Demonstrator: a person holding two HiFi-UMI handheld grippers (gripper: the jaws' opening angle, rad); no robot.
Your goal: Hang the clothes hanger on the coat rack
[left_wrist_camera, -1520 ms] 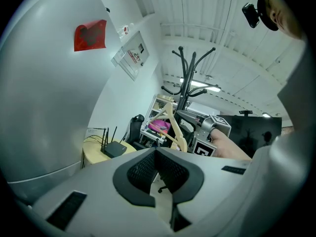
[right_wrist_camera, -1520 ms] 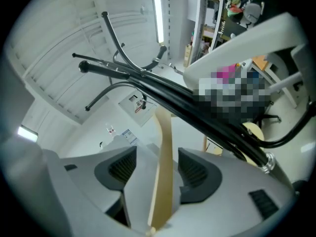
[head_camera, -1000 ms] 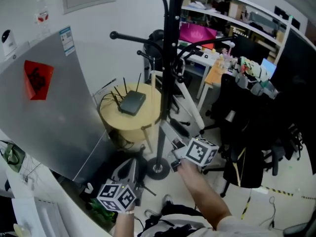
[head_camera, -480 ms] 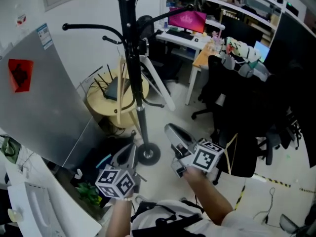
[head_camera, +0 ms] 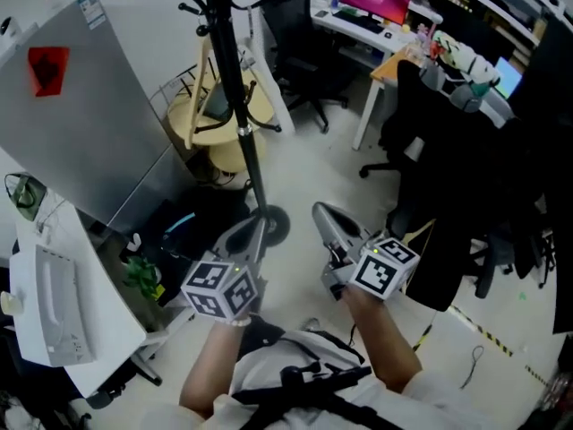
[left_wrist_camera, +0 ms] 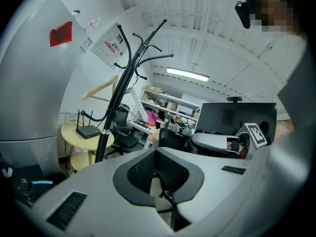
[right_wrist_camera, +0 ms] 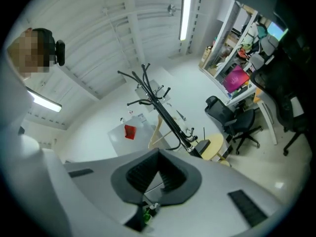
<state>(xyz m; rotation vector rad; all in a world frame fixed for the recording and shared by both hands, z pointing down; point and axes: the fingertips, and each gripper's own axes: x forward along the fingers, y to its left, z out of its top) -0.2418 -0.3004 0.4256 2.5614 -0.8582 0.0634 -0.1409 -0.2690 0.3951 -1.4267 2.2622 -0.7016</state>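
The black coat rack (head_camera: pixel 235 88) stands ahead on its round base. A wooden clothes hanger (head_camera: pixel 203 74) hangs on it, beside the pole. In the left gripper view the coat rack (left_wrist_camera: pixel 116 95) is at the left with the hanger (left_wrist_camera: pixel 101 87) on it. In the right gripper view the coat rack (right_wrist_camera: pixel 165 110) and hanger (right_wrist_camera: pixel 157 126) are far off. My left gripper (head_camera: pixel 258 228) is shut and empty, short of the rack's base. My right gripper (head_camera: pixel 320 213) has just been closing and is shut with nothing between its jaws. Both are well apart from the hanger.
A grey metal cabinet (head_camera: pixel 81 106) stands left of the rack. Behind the rack is a round yellow table (head_camera: pixel 201 133) with a router on it. Office chairs (head_camera: pixel 300 25), a desk (head_camera: pixel 394 56) and a dark chair draped with clothes (head_camera: pixel 448 150) fill the right. A white printer (head_camera: pixel 45 303) sits near left.
Both grippers have drawn back from the coat rack, which now stands farther off. The right gripper, close to the pole before, is now clear of it. The hanger stays on the rack.
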